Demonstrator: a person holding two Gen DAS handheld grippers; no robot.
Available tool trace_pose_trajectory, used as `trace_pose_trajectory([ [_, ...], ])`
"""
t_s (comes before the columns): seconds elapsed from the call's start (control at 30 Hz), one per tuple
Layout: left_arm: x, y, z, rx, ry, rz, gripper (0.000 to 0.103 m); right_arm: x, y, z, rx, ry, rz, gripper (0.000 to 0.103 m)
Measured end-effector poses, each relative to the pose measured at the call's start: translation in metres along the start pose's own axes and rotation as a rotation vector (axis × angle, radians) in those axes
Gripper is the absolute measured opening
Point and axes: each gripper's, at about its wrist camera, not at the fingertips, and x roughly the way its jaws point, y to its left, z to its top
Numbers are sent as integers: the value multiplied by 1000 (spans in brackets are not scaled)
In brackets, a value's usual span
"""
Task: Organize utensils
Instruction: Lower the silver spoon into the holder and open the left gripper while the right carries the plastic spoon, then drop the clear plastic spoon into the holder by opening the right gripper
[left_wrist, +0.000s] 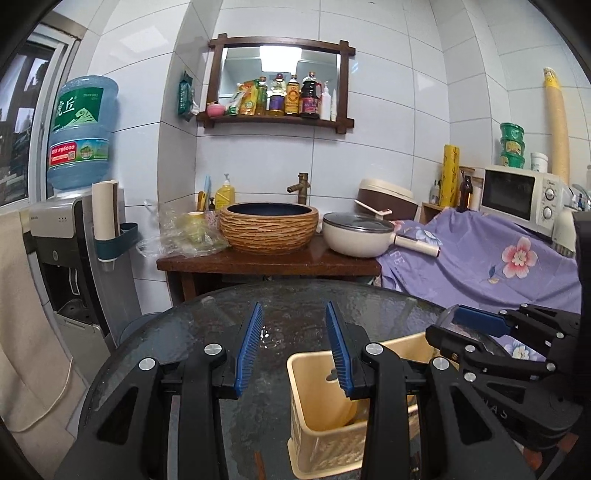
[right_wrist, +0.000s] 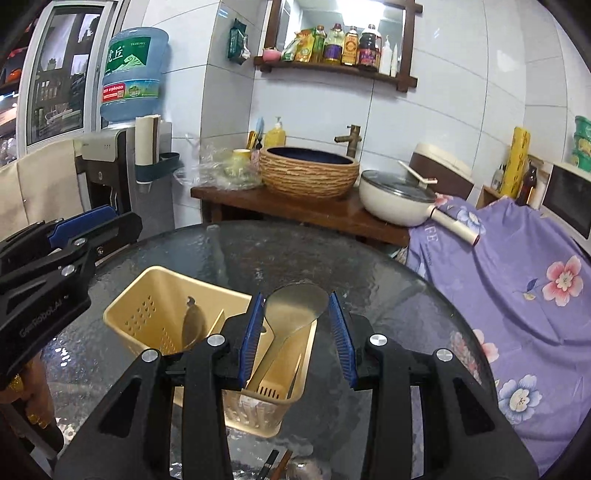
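Both claws, left claw (left_wrist: 294, 347) and right claw (right_wrist: 296, 334), hang spread and empty over the beige plastic slotted caddy (right_wrist: 147, 314) on the round glass surface (right_wrist: 388, 280). The steel spatula (right_wrist: 295, 306) already stands inside; probably best to come down straight, clear of its blade.

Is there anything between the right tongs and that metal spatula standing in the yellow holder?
Nothing visible. The right tongs hang open just above the utensil holder, and the spatula blade rises between their blue pads with clear air around it.
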Motion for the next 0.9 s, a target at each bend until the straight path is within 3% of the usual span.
trace_pose_trajectory([
  [0.2,-6,11,-7,-46,20,-8,36,-4,0,-7,-6,-11,-5,57],
  [0.4,-19,27,-15,-83,45,1,59,-16,0,-14,4,-7,-3,57],
  [0.47,-23,29,-19,-76,65,14,74,-24,0,-17,16,-11,4,58],
  [0.57,-30,31,-28,-61,115,13,87,-41,4,-23,19,-29,-1,71],
  [0.73,-47,35,-48,-36,189,0,95,-72,12,-47,2,-36,0,71],
  [0.9,-56,43,-72,-24,246,10,96,-79,9,-77,40,45,25,71],
])
